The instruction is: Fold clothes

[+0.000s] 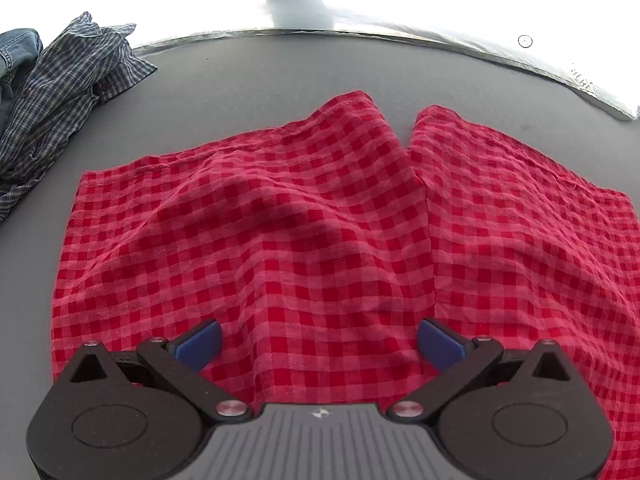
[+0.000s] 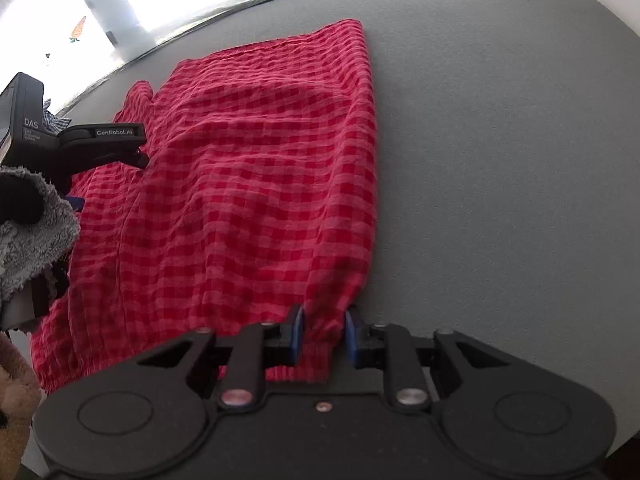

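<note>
Red checked shorts point(image 1: 304, 216) lie spread on the grey table point(image 1: 256, 80), legs pointing away. My left gripper point(image 1: 320, 344) is open, its blue pads point(image 1: 200, 344) wide apart just above the waist area, holding nothing. In the right wrist view the shorts point(image 2: 248, 184) lie lengthwise. My right gripper point(image 2: 323, 336) has its blue pads point(image 2: 297, 332) close on either side of the waistband corner, with cloth between them. The left gripper's black body point(image 2: 92, 148) shows at the left over the cloth.
A crumpled blue plaid shirt point(image 1: 60, 108) and a denim garment point(image 1: 16, 52) lie at the table's far left. The table's far edge point(image 1: 360, 36) meets a bright background. A grey fleece sleeve point(image 2: 32, 232) is at the left of the right wrist view.
</note>
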### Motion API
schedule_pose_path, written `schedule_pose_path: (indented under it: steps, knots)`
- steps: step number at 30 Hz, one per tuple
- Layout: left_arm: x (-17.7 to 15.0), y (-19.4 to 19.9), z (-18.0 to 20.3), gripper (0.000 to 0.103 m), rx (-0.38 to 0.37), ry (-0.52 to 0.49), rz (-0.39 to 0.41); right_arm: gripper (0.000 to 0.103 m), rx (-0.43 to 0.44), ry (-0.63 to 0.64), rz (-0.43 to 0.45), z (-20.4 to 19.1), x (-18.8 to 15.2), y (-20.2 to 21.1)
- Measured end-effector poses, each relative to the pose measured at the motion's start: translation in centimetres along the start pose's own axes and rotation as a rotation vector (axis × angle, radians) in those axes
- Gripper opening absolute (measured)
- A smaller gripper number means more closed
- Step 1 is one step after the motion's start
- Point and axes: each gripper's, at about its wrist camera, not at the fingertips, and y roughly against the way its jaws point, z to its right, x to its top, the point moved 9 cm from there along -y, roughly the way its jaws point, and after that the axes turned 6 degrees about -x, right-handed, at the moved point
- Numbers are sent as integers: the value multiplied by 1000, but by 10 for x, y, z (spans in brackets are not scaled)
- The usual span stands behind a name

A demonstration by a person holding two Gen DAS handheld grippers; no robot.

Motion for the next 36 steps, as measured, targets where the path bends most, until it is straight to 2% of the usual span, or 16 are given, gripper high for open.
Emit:
schedule_pose_path:
  steps: [4, 6, 8, 10, 11, 13, 18, 19, 20, 22, 24, 27, 29, 32, 34, 36]
  knots:
    - [1, 0, -3, 103, -18, -13, 2, 7, -65, -17, -24, 22, -3, 3]
    - [1, 4, -8, 103, -17, -10, -3, 13, -79, -2, -8, 24, 6, 11]
    - [1, 14, -16, 103, -35, 16, 7, 30, -94, 21, 31, 22, 20, 23]
    - [2, 26, -27, 103, -59, 56, 22, 45, -95, 57, 111, 12, 40, 39]
    - [3, 33, -34, 103, -67, 78, 30, 50, -84, 76, 154, 5, 52, 46]
    - [4, 43, -48, 103, -76, 112, 46, 52, -49, 105, 218, -16, 73, 55]
    - [6, 48, -90, 103, -46, 148, 92, 51, 77, 177, 312, -92, 116, 33]
    - [8, 44, -100, 103, -42, 160, 93, 46, 93, 210, 331, -110, 124, 25]
    - [9, 40, -108, 103, -38, 173, 94, 33, 110, 249, 349, -129, 133, 15]
    - [15, 32, -125, 103, -28, 200, 105, 22, 146, 312, 366, -170, 148, -7]
    - [24, 23, -142, 103, -22, 219, 118, 22, 168, 350, 394, -204, 162, -26]
    - [33, 10, -158, 103, -13, 228, 120, 23, 163, 406, 412, -247, 179, -53]
    - [35, 3, -164, 103, -9, 228, 116, 33, 132, 437, 414, -265, 186, -72]
    - [37, -2, -166, 103, -4, 194, 123, 36, 104, 476, 395, -284, 193, -96]
    - [38, -4, -165, 103, 10, 163, 129, 36, 98, 478, 372, -289, 196, -110]
    - [38, -6, -163, 103, 23, 139, 135, 23, 72, 489, 360, -291, 196, -121]
